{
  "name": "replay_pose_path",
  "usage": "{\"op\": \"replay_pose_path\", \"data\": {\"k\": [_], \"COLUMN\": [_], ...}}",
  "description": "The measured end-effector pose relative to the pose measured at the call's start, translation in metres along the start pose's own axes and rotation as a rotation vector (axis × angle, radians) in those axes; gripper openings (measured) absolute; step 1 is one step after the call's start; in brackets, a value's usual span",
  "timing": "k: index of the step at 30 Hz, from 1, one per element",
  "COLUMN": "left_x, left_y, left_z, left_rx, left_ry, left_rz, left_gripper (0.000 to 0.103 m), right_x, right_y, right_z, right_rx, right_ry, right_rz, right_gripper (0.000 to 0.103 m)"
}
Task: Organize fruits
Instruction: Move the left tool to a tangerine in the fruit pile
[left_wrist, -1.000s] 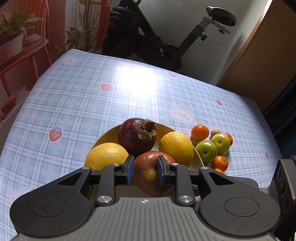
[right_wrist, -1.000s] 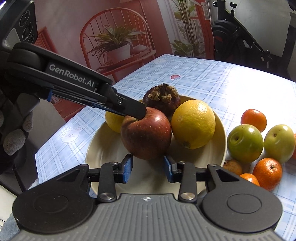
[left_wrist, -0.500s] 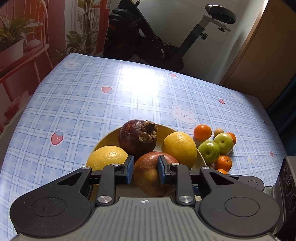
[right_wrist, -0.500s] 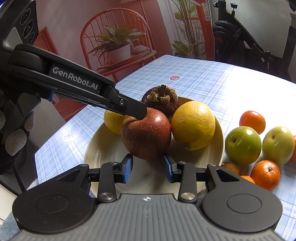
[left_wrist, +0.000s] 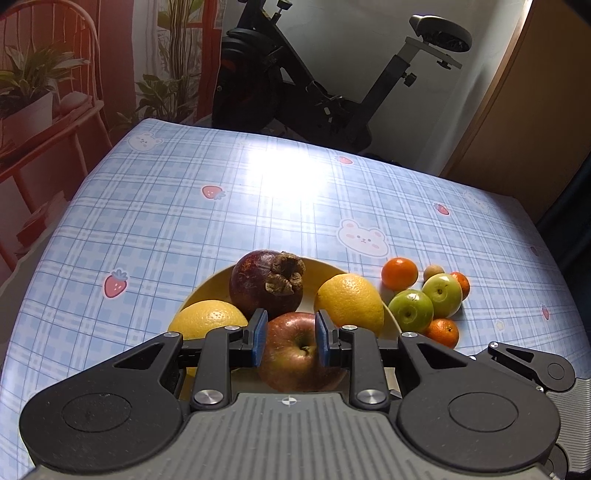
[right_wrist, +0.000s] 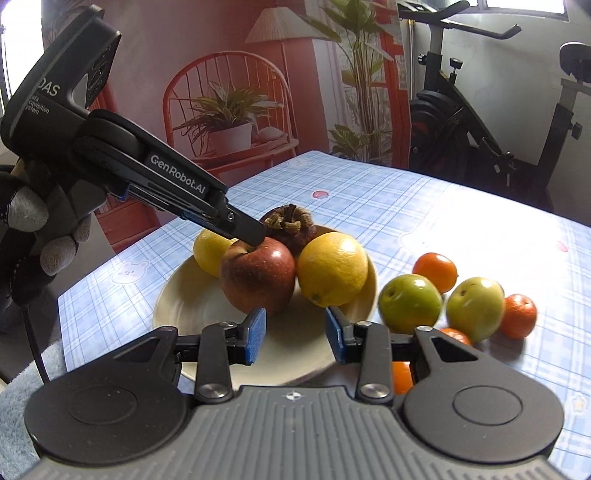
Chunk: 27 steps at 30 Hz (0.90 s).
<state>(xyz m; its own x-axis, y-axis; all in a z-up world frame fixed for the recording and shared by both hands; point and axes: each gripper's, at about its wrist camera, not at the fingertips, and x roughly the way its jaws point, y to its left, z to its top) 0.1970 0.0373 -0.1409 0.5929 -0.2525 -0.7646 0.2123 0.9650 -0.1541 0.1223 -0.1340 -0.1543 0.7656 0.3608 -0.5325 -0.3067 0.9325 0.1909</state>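
Observation:
A cream plate (left_wrist: 207, 291) holds a red apple (left_wrist: 295, 354), a dark mangosteen (left_wrist: 258, 284) and two yellow citrus fruits (left_wrist: 351, 302) (left_wrist: 207, 319). My left gripper (left_wrist: 290, 338) hovers over the apple's top with its jaws narrowly apart. The apple is wider than the gap and lies under the tips. In the right wrist view one left fingertip (right_wrist: 255, 234) touches the apple (right_wrist: 258, 277) near its stem. My right gripper (right_wrist: 295, 334) is open and empty, low over the plate's near rim (right_wrist: 177, 306). Two green apples (right_wrist: 410, 302) (right_wrist: 474, 306) and tangerines (right_wrist: 434, 269) lie beside the plate.
A blue checked cloth covers the table (left_wrist: 258, 192). Its left edge (right_wrist: 74, 302) is close to the plate. A gloved hand (right_wrist: 33, 229) holds the left gripper. An exercise bike (left_wrist: 295, 92) stands beyond the far edge. A wooden cabinet (left_wrist: 535, 110) is at the right.
My right gripper has drawn back from the plate and turned a little, so the fruits look smaller and further off. The left gripper stays over the apple, and no fruit has moved.

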Motion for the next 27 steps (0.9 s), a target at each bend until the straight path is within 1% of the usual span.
{"op": "replay_pose_path", "data": {"k": [5, 8, 12, 18, 23, 27], "left_x": [0.0, 0.005, 0.011, 0.022, 0.021, 0.022], "left_y": [-0.022, -0.038, -0.061, -0.087, -0.091, -0.089], "left_z": [0.008, 0.011, 0.01, 0.002, -0.006, -0.009], "left_rx": [0.016, 0.036, 0.062, 0.105, 0.096, 0.075], "left_ry": [-0.028, -0.028, -0.021, 0.019, 0.018, 0.013], "left_rz": [-0.019, -0.035, -0.073, -0.123, -0.121, -0.122], "left_gripper": [0.029, 0.029, 0.029, 0.029, 0.029, 0.029], "right_x": [-0.021, -0.029, -0.04, -0.042, -0.041, -0.043], "right_y": [-0.021, -0.038, -0.054, -0.06, -0.059, -0.061], "right_z": [-0.008, -0.014, -0.022, -0.039, -0.046, -0.047], "right_rx": [-0.007, 0.021, 0.06, 0.081, 0.083, 0.08], "right_ry": [-0.035, -0.04, -0.044, -0.017, -0.018, -0.023], "right_rz": [-0.067, -0.096, -0.118, -0.108, -0.098, -0.11], "right_gripper": [0.039, 0.039, 0.039, 0.039, 0.039, 0.039]}}
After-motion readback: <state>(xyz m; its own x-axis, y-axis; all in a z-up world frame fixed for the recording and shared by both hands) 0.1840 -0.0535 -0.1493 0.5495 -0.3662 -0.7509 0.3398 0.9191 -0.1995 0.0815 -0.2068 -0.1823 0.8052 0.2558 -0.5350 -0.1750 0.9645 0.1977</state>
